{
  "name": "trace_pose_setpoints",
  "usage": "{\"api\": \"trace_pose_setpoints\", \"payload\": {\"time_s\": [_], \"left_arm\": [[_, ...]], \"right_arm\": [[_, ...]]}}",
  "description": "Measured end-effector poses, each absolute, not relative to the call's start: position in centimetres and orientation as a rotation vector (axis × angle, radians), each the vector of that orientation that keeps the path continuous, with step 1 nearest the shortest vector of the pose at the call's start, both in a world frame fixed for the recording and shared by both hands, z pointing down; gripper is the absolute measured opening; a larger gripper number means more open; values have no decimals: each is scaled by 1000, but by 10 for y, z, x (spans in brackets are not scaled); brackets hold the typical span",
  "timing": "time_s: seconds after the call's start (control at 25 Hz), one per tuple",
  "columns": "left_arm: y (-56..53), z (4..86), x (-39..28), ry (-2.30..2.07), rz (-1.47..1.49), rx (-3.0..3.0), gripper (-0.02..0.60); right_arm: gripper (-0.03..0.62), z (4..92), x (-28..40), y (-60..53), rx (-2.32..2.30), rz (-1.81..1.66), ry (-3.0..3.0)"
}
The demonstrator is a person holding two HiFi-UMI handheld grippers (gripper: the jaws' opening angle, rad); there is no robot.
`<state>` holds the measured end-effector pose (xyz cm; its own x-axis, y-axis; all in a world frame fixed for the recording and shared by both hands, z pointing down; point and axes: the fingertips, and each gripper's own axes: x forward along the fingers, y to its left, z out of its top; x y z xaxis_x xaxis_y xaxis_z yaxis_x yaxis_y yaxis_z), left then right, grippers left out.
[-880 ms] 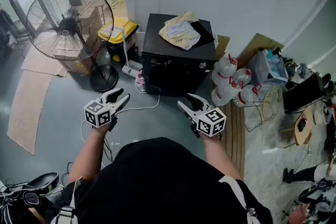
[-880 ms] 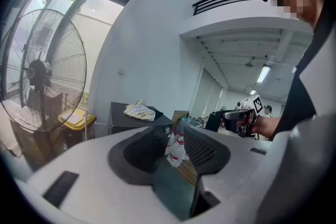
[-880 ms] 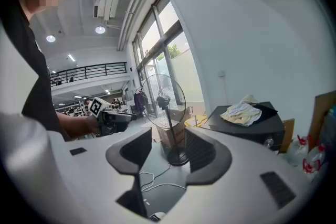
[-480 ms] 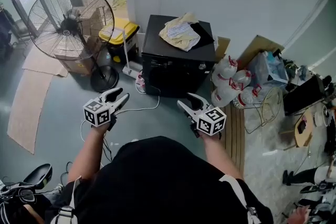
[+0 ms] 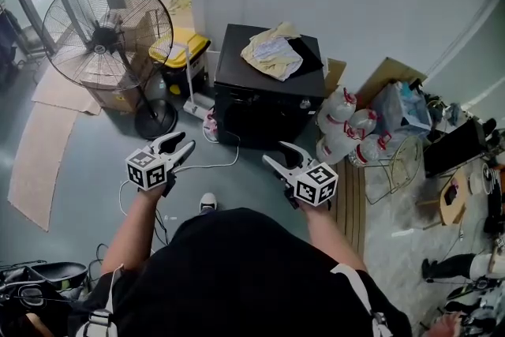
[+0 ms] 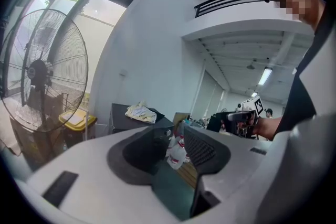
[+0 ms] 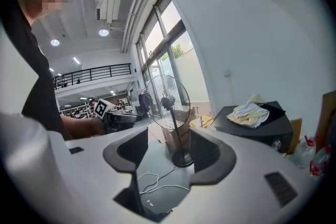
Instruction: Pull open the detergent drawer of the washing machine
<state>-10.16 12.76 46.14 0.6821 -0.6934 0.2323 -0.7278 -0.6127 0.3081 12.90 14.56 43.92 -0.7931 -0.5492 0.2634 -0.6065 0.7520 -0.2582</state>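
At ten o'clock stands a big pedestal fan (image 5: 106, 39) with a round wire cage, and a yellow-lidded bin (image 5: 183, 51) just beside it. The left tongs (image 5: 180, 144) hang released, with smooth pale jaws and ribbed dark pads apart and nothing between them. At twelve o'clock, well apart from both hands, sits the washing machine (image 5: 264, 99), a boxy, matte black cabinet against the wall with a crumpled pale cloth (image 5: 272, 51) lying on its flat top. Its front is too dark to pick out the detergent drawer, and nothing shows pulled out from it. The right tongs (image 5: 278, 155) are likewise spread and empty, held over the bare grey floor (image 5: 87, 170). At two o'clock cluster clear plastic jugs (image 5: 347, 126) with red caps. By my reading the task has barely begun: reaching the machine, finding the drawer front, gripping and pulling all remain.
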Motion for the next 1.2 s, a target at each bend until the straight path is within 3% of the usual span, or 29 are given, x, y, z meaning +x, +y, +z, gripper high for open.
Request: {"api": "trace_pose_setpoints", "payload": {"time_s": [1.2], "left_arm": [[18, 477, -130, -988, 173, 2553, 186]], "right_arm": [[271, 449, 107, 55, 1106, 546, -2754]]}}
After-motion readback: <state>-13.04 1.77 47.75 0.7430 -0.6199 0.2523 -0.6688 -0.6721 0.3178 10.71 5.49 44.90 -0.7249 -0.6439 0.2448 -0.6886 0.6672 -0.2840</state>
